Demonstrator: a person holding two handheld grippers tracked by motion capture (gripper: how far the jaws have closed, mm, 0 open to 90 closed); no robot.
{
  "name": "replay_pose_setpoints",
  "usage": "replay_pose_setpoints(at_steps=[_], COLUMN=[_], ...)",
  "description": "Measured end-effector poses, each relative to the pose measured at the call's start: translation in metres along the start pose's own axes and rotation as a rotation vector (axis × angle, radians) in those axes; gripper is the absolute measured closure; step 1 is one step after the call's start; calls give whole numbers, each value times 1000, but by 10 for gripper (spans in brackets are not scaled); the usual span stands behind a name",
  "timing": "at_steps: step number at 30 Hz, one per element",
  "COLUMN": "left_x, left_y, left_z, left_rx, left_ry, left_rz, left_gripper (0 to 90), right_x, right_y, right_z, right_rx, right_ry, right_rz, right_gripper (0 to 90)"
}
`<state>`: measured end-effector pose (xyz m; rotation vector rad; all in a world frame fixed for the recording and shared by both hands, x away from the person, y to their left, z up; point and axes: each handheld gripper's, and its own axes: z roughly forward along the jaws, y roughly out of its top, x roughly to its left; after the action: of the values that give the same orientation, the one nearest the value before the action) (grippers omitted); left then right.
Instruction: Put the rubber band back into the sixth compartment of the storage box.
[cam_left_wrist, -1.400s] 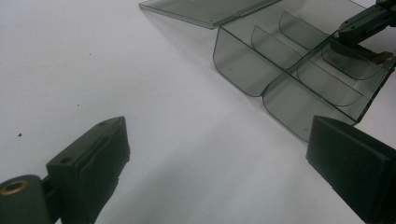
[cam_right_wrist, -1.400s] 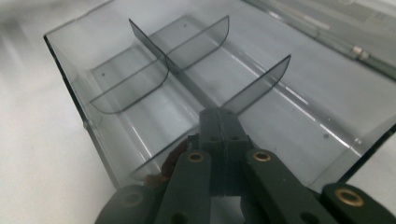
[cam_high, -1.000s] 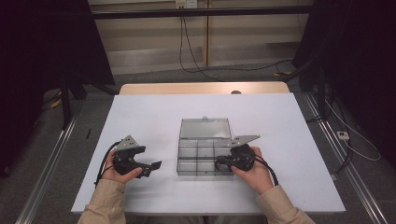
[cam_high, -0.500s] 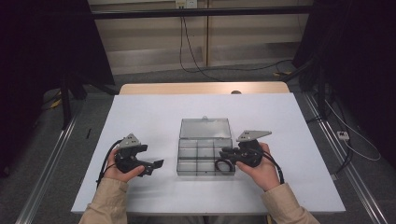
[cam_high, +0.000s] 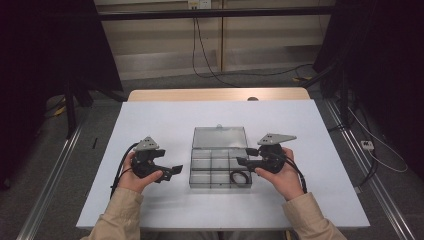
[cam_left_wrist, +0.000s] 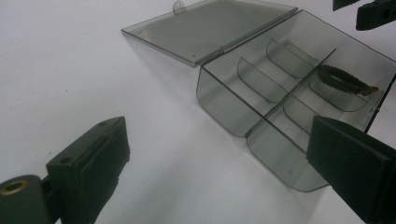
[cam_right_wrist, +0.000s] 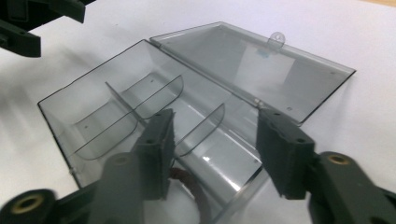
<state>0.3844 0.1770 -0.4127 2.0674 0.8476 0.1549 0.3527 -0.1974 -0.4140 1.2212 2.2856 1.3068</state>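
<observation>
A clear grey compartment box (cam_high: 205, 163) lies mid-table with its lid (cam_high: 220, 137) folded flat behind it. A dark band (cam_high: 241, 177) rests in its near right compartment, also seen as a dark loop (cam_left_wrist: 343, 80) and low between the right jaws (cam_right_wrist: 187, 184). My right gripper (cam_high: 242, 161) hovers over the box's right side; its jaws have just been opening, and nothing is gripped between them (cam_right_wrist: 217, 154). My left gripper (cam_high: 172, 171) stands open left of the box (cam_left_wrist: 224, 100), jaws spread wide (cam_left_wrist: 219, 163) over bare table.
The white table (cam_high: 165, 125) has bare room all around the box. A wooden strip (cam_high: 215, 94) runs along its far edge. Dark curtains and floor cables lie beyond. The other box compartments (cam_right_wrist: 93, 116) hold nothing.
The right gripper has lifted off the near right compartment and opened, leaving the dark band lying in it. The left gripper has drifted a little toward the box.
</observation>
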Motion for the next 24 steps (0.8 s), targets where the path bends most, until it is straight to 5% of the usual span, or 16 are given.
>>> replay_pose_setpoints(at_steps=[11,24], left_x=[1,4], left_y=[13,29], left_z=[10,21], left_rx=[4,11], left_ry=[-1,-1], left_rz=[-8,-12], left_gripper=[59,59], right_x=[-7,-15], right_y=[6,13], right_z=[4,14], right_rx=[-7,-2], right_ry=[-58,-97], right_rz=[15,39], right_gripper=[257,221])
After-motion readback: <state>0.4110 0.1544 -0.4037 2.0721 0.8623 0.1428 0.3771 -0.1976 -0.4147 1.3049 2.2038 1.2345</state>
